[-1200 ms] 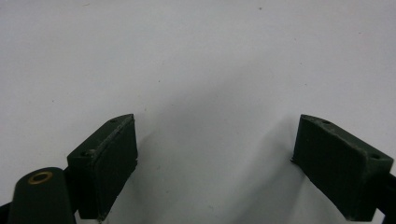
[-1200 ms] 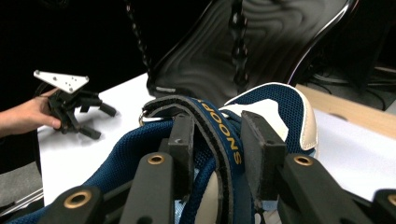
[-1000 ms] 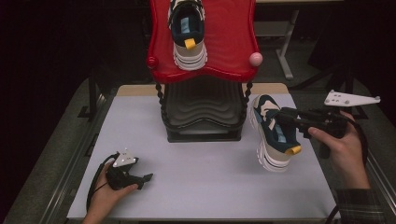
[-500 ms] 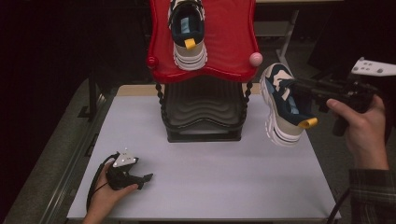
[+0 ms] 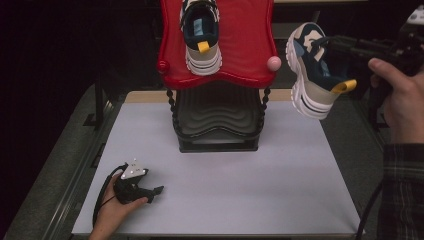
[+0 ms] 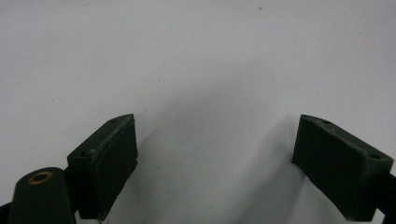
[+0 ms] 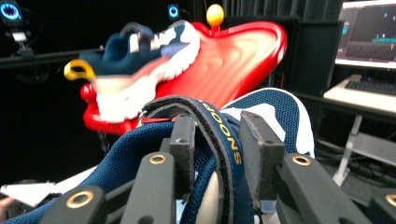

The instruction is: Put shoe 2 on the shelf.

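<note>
Your right gripper (image 5: 320, 44) is lifted off the surface (image 5: 215, 190), up at the level of the red tray (image 5: 250, 55) and just to its right in the high view. It is clamped on the navy tongue strap of a sneaker (image 5: 312, 75); in the right gripper view the two jaws press that strap from either side, with the lettered band running up between them. The sneaker (image 7: 271, 116) hangs from this grip, clear of the surface, sole facing the tray, yellow heel loop toward your hand. Navy mesh upper, white and beige sole.

A matching second sneaker (image 5: 201, 35) lies on the red tray, heel and yellow loop toward you, toe away. In the right gripper view it (image 7: 140, 65) is blurred. The held sneaker is near the tray's right edge, beside the pink knob (image 5: 274, 63); contact with the tray cannot be told.

The tray sits on top of a black ribbed stand (image 5: 217, 120) placed at the far middle of the surface.

Your left gripper (image 5: 150, 192) rests low on the near left part of the surface, well apart from the stand. Its jaws stand wide apart in the left gripper view, nothing between them but bare grey surface (image 6: 196, 70).
</note>
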### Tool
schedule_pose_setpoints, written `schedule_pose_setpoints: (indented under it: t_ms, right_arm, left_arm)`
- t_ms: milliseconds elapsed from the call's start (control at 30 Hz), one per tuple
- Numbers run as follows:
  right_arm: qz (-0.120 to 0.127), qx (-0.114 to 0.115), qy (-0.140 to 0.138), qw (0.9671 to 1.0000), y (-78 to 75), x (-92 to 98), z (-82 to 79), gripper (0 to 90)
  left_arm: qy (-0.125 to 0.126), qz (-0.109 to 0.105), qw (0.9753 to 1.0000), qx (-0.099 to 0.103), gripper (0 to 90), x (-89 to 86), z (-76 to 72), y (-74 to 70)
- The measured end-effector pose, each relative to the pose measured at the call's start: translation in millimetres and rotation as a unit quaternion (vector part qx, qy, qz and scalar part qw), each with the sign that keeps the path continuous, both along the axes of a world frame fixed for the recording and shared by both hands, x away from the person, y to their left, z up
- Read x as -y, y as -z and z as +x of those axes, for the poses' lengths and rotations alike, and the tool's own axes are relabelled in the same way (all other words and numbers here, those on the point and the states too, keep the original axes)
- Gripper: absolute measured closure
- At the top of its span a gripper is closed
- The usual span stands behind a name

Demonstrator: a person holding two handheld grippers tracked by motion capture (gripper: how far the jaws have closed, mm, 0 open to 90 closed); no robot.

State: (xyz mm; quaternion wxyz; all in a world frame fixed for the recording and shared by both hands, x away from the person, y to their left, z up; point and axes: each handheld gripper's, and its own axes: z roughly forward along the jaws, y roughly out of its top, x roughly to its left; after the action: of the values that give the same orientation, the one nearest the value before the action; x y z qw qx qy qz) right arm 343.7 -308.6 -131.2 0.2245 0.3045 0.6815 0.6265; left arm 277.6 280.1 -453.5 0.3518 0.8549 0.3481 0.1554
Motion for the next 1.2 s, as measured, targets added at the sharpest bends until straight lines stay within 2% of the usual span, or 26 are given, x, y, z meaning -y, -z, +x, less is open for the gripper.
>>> schedule_pose_setpoints:
  t_ms: [300,533,867,1200]
  right_arm:
    - [0.003,0.027,-0.014,0.9995,-41.7,-21.3,27.2,67.1]
    - [0.007,0.041,-0.031,0.9987,-57.7,-47.5,49.4,67.3]
    - [0.007,0.047,-0.046,0.9978,-64.4,-93.5,83.3,67.4]
    - [-0.037,0.048,-0.039,0.9974,-54.3,-130.8,108.6,67.3]
  left_arm:
    - [0.0,-0.001,1.0,-0.001,12.9,-0.2,0.1,-0.1]
    - [0.0,-0.001,1.0,-0.003,12.9,-0.2,0.3,-0.2]
    - [-0.003,-0.006,1.0,-0.004,13.0,0.1,0.4,0.1]
    - [-0.002,-0.005,1.0,-0.005,12.9,-0.1,0.7,-0.1]
